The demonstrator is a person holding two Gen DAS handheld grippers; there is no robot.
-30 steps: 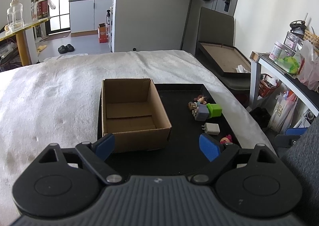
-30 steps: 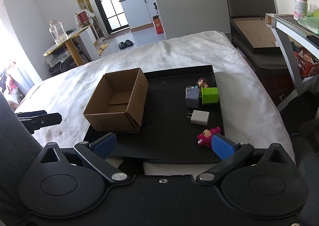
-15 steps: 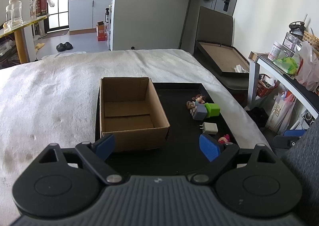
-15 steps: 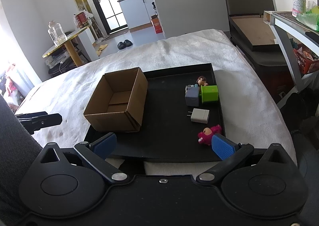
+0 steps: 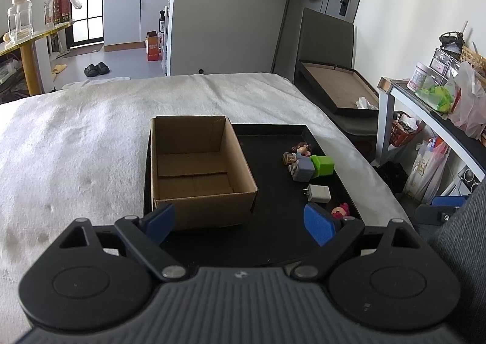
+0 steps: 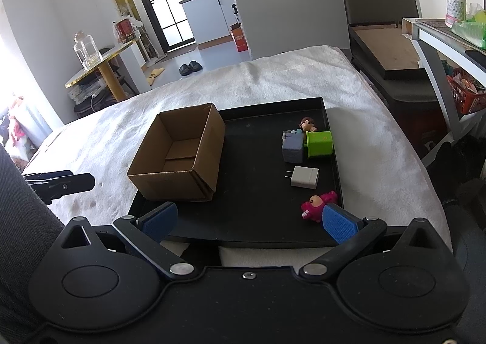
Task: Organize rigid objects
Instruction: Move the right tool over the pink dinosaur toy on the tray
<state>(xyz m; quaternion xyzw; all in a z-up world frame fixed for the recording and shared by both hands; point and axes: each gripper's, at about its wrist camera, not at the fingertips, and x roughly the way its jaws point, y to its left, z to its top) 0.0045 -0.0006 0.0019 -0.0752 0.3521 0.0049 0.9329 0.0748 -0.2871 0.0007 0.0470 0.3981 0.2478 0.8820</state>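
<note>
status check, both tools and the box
Left tool open, empty. Right tool open, empty. Box empty, toys loose on tray. Nothing blocking.

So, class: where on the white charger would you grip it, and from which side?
Grip the white charger from above, across its two long flat sides, away from the prongs. It lies flat on the black tray with clear space around it.

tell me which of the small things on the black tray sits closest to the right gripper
The pink figurine, lying at the tray's near right corner just by the right gripper's right fingertip. The white charger, grey block and green cube lie farther back.
</note>
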